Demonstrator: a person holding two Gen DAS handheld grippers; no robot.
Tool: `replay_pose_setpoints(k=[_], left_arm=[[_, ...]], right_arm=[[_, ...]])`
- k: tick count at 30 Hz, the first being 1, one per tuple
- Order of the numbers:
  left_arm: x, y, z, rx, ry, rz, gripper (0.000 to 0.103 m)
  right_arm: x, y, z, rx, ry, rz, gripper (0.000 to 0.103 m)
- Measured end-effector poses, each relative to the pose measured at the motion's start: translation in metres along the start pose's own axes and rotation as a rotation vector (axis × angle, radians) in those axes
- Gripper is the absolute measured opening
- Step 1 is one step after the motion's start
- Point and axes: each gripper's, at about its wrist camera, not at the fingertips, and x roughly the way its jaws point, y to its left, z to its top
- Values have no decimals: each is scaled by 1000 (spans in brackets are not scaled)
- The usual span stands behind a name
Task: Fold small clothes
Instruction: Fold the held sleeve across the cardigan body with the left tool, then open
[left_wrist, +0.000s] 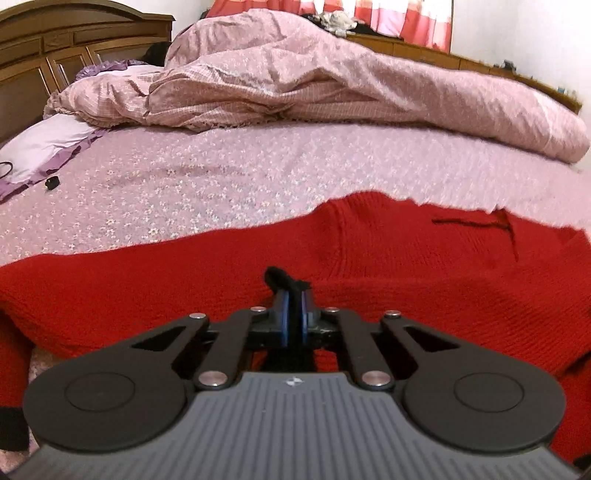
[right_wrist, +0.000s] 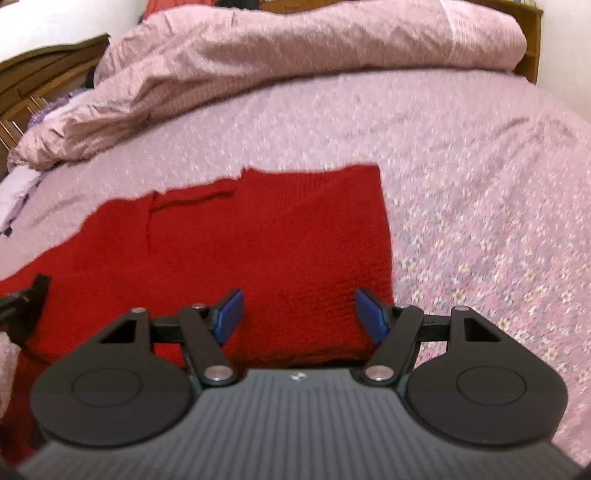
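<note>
One tool pinching black trim (red sweater), other tool spread.

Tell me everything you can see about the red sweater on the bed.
The red sweater is a ribbed knit with black trim, lying mostly flat on the flowered pink bedsheet, partly folded. The left gripper is shut on a black piece at its near edge. The right gripper is open just above it.
</note>
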Motion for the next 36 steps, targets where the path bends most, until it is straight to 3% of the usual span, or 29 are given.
replay_pose_setpoints(k=[4, 13, 22, 24, 27, 36], left_arm=[[-5, -2, 5, 9, -28, -5, 7], [-18, -1, 44, 10, -197, 16, 6], [34, 6, 25, 4, -3, 50, 7], [35, 9, 23, 3, 7, 59, 8], [31, 12, 20, 4, 21, 84, 8], [6, 34, 27, -82, 57, 105, 8]], right_arm=[[3, 3, -5, -27, -7, -4, 69], [-1, 1, 3, -10, -73, -24, 69], [20, -8, -2, -25, -103, -72, 69], [24, -16, -2, 19, -80, -76, 78], [28, -32, -3, 122, -57, -23, 78], [11, -20, 1, 81, -70, -58, 79]])
